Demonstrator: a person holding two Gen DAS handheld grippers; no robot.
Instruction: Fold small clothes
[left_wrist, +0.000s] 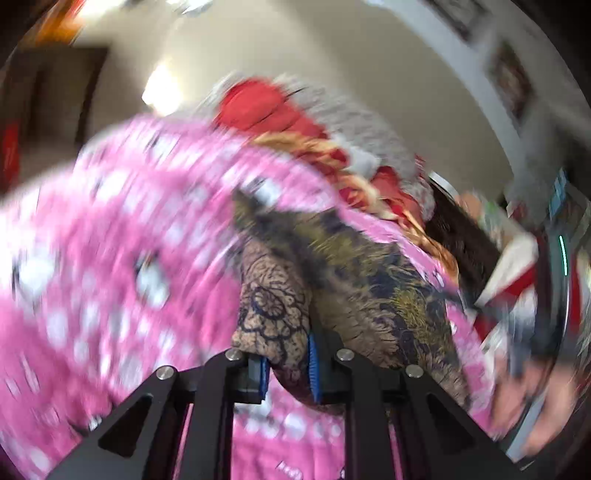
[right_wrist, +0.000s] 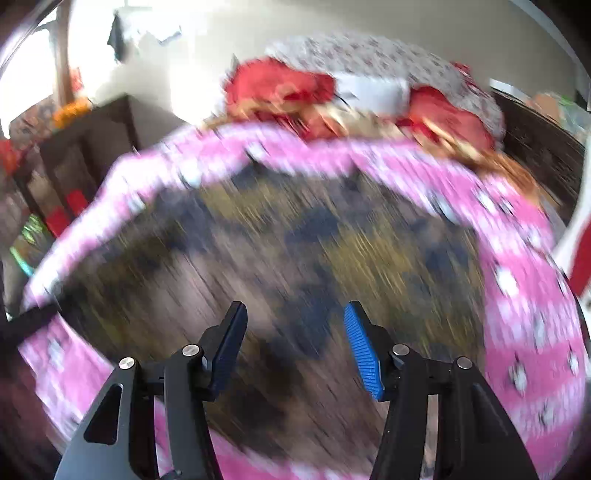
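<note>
Evidently the left gripper (left_wrist: 288, 363) is clenched on an edge of the brown patterned cloth (left_wrist: 354, 280), lifting it off the pink dotted bedspread (left_wrist: 110, 258) to begin a fold; the right gripper (right_wrist: 295, 347) hangs released above the cloth.

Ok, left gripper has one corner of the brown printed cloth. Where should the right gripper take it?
Judging loosely through the blur: the right gripper is open above the brown printed cloth, which lies spread on the pink sheet. Take a free edge away from the bunch pinched in the left gripper, coming down from above and sliding one finger under.
</note>
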